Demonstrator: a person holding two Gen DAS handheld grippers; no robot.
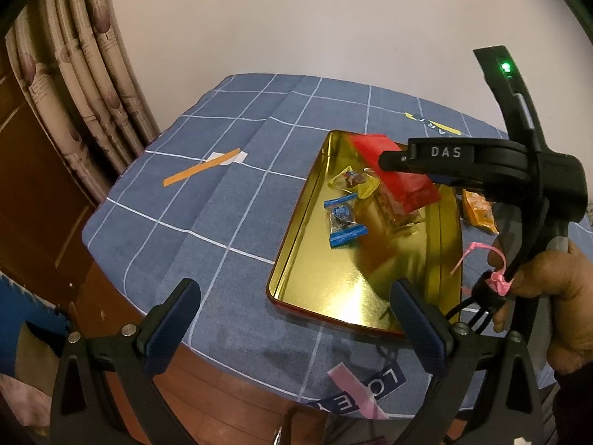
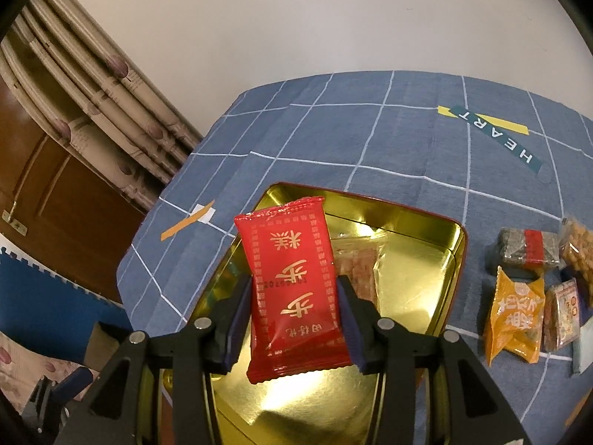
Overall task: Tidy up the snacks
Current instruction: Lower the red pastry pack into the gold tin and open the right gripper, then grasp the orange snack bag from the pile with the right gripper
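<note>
The right gripper has its jaws partly closed on a red packet, one blue pad pressing each long edge, and holds it up over the gold tin. The packet stands lengthwise between the fingers, its far end tipped up towards the wall. Gold Chinese characters run down its face, upside down from the right wrist view, with a faint printed date across the middle that I cannot read fully. From the left wrist view the same gripper reaches in from the right, the letters "DAS" in white on its black body, and a hand grips its handle, where a pink tie is knotted round a cable.

The left gripper hangs over the near edge of the table with its jaws wide apart and nothing between them.

Inside the tin lie a blue-ended candy, a yellow-wrapped sweet and a clear-wrapped snack under the red packet. On the cloth to the right of the tin sit an orange packet with white lettering, a dark block with a red band and a few more wrapped snacks. The blue checked cloth carries the printed word "HEART" on a dark strip, and near the front edge the letters "LO" and "E" show on another.
</note>
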